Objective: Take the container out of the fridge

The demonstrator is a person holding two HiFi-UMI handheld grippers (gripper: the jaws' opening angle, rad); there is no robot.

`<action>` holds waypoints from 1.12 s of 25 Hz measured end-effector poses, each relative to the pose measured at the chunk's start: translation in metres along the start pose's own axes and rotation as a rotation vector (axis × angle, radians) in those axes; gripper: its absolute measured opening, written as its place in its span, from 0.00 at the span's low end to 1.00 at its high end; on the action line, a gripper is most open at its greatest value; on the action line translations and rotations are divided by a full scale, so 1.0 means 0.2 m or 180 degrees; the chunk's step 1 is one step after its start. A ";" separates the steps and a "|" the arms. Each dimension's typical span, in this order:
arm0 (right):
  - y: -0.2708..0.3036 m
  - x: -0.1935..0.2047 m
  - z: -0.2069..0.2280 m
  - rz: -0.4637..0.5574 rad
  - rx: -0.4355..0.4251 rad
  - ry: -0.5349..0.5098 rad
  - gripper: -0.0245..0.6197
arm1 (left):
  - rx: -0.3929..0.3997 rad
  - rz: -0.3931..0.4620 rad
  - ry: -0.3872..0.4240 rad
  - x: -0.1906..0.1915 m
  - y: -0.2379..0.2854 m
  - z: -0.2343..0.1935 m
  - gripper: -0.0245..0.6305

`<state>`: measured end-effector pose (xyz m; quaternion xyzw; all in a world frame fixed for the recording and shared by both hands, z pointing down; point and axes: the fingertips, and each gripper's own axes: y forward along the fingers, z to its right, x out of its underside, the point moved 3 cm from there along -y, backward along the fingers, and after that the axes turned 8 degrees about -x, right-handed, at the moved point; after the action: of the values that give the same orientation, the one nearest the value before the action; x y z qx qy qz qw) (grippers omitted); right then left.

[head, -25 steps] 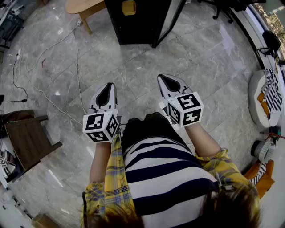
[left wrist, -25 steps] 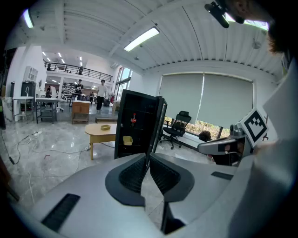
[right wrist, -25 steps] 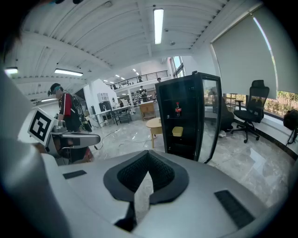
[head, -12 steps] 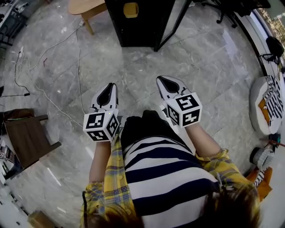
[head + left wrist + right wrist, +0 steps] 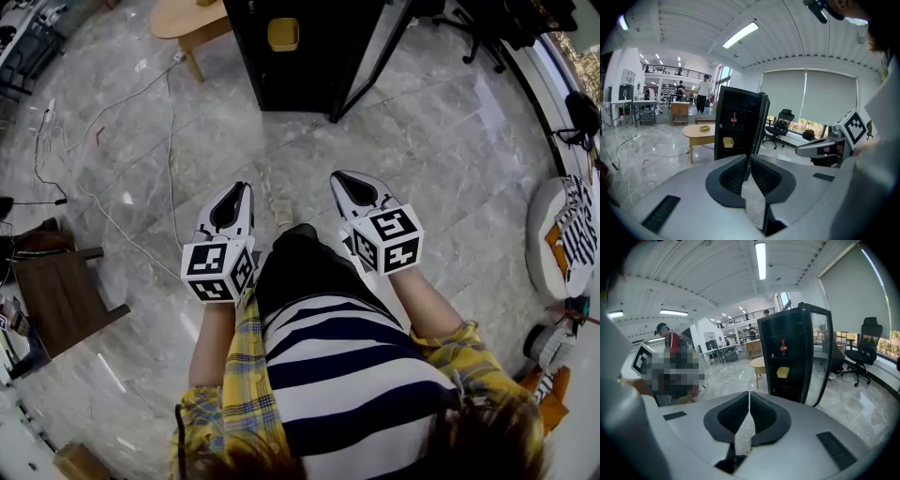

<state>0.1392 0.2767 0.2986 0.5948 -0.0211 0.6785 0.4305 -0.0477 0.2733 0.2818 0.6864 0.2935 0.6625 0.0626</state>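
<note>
facing the fridge (image 5: 281, 66), door (image 5: 367, 56) swung open, from well back; left gripper (image 5: 232, 193) and right gripper (image 5: 345, 181) both clenched on nothing, carried low at the waist, presumably just for the approach; yellow container (image 5: 283, 34) sitting inside, well out of reach.

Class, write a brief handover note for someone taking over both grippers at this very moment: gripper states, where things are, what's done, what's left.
Left gripper: shut, empty.
Right gripper: shut, empty.
Yellow container sits on a shelf inside the black fridge, some way ahead; its door stands open.
Done: nothing grasped yet.
Left: walk up, grip the container, take it out.
</note>
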 end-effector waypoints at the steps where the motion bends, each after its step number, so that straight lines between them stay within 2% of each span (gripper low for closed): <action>1: 0.02 -0.01 0.02 0.0000 -0.0001 -0.0002 0.08 | 0.0003 0.0004 0.0012 -0.01 0.03 -0.01 0.10; 11: 0.26 -0.18 0.18 -0.0008 0.0034 -0.0010 0.09 | 0.0060 -0.0023 0.0059 -0.14 0.32 -0.14 0.10; 22: 0.67 -0.38 0.27 -0.0159 0.0060 -0.0090 0.09 | 0.0079 -0.0119 -0.0070 -0.24 0.62 -0.45 0.10; 25: 0.77 -0.41 0.29 -0.0231 0.0020 -0.0127 0.17 | 0.0090 -0.0150 -0.0112 -0.24 0.68 -0.51 0.10; 28: 0.87 -0.45 0.31 -0.0281 0.0011 -0.0195 0.18 | 0.0098 -0.0188 -0.0142 -0.25 0.74 -0.57 0.10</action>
<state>0.0764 0.0840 0.3267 0.6164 -0.0068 0.6404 0.4582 -0.1052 0.0933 0.3224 0.6928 0.3223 0.6403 0.0781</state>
